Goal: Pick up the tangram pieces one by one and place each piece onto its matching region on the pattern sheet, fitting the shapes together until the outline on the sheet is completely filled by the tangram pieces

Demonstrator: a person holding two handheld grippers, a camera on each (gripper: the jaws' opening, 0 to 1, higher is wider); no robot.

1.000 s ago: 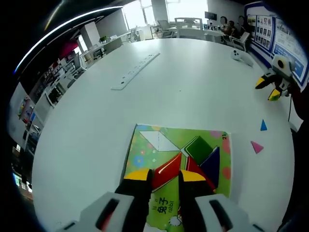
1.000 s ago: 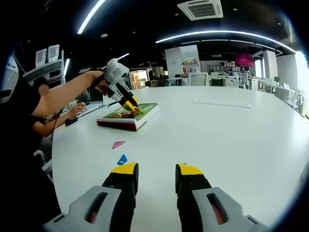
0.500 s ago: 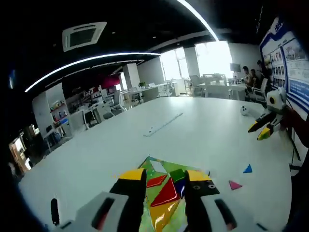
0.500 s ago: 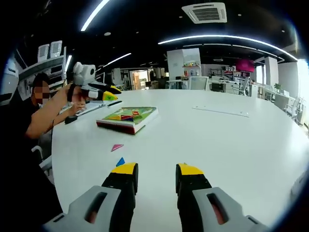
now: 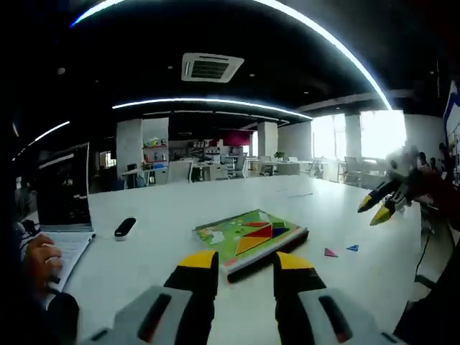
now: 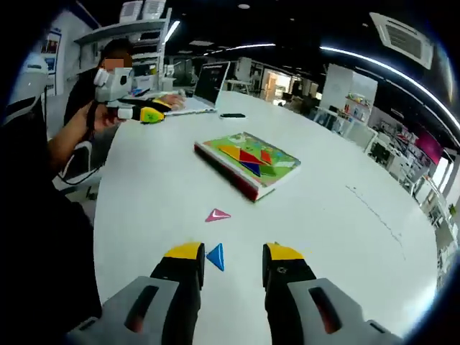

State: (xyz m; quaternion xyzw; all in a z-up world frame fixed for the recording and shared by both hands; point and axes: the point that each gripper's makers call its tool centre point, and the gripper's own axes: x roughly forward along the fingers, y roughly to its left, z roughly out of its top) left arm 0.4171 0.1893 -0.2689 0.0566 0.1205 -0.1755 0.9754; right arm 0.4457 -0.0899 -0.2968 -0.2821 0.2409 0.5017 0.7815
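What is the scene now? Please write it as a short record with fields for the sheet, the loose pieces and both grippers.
pattern sheet: on a book-like base on the white table, with several coloured pieces on it
loose pieces: pink triangle and blue triangle on the table, apart from the sheet
right gripper: open, empty, blue triangle lies between its tips
left gripper: open, empty, held away from the sheet

Wide open white table (image 6: pixel 345 237) all around the pattern book (image 6: pixel 248 162), bare surface on its near and far sides. Two small loose pieces lie on the right gripper's (image 6: pixel 231 259) side: the blue triangle (image 6: pixel 215 256) between its parted jaws, the pink triangle (image 6: pixel 218 215) beyond. The left gripper (image 6: pixel 152 114) hovers off the book's far corner, apart from it.
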